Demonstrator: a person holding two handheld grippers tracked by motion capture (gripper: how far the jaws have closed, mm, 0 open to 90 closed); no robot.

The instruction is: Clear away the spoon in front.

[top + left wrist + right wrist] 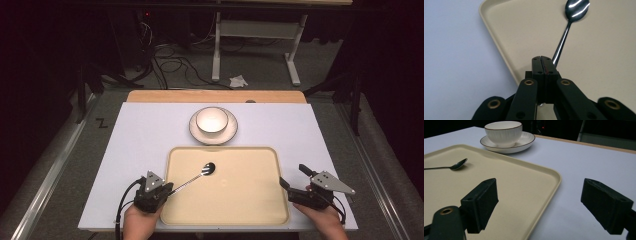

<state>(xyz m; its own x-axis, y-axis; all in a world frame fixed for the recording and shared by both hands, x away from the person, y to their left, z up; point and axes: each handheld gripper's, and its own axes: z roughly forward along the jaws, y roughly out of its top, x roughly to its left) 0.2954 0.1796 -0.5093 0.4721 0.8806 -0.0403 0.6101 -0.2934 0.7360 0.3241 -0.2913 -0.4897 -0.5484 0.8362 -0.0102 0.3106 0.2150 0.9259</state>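
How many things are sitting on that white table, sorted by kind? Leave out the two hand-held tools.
Trays: 1, beige
Spoons: 1, metal, its bowl resting on the tray
Cups: 1, white
Saucers: 1, white, under the cup
Total: 4

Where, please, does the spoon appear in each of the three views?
High view: the spoon lies left of centre on the tray, its handle running down-left into the left claw.
Left gripper view: upper right, bowl at the top edge, handle slanting down to the shut jaws.
Right gripper view: far left, on the tray.
Shared landmark: the tray's raised rim.
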